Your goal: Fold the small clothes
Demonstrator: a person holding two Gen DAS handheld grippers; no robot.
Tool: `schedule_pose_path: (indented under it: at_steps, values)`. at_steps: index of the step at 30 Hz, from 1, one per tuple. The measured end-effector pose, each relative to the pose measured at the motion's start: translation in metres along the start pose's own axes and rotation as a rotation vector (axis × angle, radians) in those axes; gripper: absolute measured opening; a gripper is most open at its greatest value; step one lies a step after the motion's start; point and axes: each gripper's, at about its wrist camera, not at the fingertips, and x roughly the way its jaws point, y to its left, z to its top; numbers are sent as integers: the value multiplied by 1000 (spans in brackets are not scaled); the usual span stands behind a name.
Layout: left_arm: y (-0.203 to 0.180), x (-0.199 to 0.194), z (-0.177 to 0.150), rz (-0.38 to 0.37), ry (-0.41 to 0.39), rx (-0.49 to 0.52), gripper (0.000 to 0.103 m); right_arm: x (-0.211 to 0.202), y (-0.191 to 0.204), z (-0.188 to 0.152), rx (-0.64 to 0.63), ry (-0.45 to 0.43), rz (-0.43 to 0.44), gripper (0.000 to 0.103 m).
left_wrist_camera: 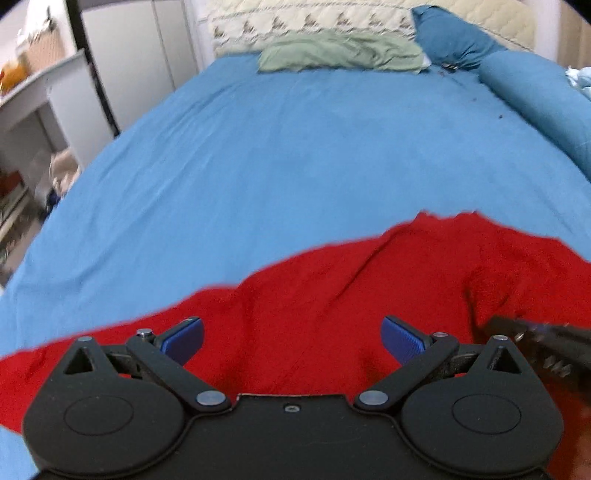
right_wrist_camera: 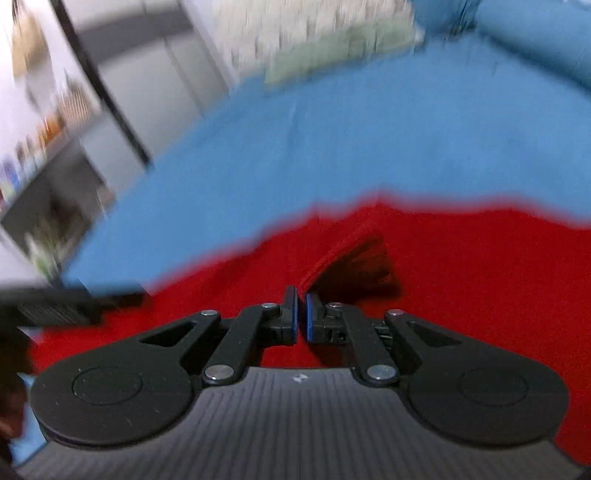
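A red garment lies spread on the blue bed sheet, across the near part of the bed. My left gripper hangs just above it with its blue pads wide apart and nothing between them. The right gripper's body shows at the right edge of the left wrist view. In the blurred right wrist view the red garment fills the lower half. My right gripper has its pads nearly together, pinching a raised edge of the garment that lifts off the layer below.
A green cloth and a quilted pillow lie at the head of the bed. Blue pillows and a blue bolster lie at the far right. White cabinets and shelves stand off the bed's left side.
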Motion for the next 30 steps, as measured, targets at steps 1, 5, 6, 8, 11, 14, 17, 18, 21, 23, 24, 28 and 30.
schedule_pose_path:
  at_steps: [1,5,6,8,11,14,17,18,21,23,24,28,30]
  values:
    - [4,1,-5,-4,7,-4,103,9,3,-9,-13,21,-11,20]
    - [-4,5,-6,-44,10,12,103,14,12,-24,-116,31,-58,29]
    - [-9,3,-7,-58,6,23,103,11,12,-25,-140,28,-65,44]
    - [-24,1,-8,-96,-5,53,103,-1,16,-26,-185,15,-79,62]
    - [-55,-1,-3,-167,-11,125,103,-26,9,-31,-241,-13,-154,73]
    - [-91,3,-2,-254,-8,212,102,-53,-14,-37,-235,-14,-238,77]
    - [-127,17,-5,-303,9,272,86,-73,-42,-41,-181,-9,-316,86]
    - [-135,23,-6,-309,18,284,76,-80,-51,-43,-158,-8,-343,88]
    - [-148,41,-8,-313,36,253,46,-95,-78,-47,-102,1,-411,88]
    - [-140,48,-5,-318,49,171,35,-104,-92,-51,-73,6,-443,88]
    - [-132,48,-3,-314,42,116,34,-108,-98,-53,-59,8,-454,88]
    - [-98,44,-4,-248,13,-19,34,-120,-119,-64,-10,1,-493,88]
    - [-88,52,-6,-284,43,-42,36,-120,-126,-67,19,4,-501,88]
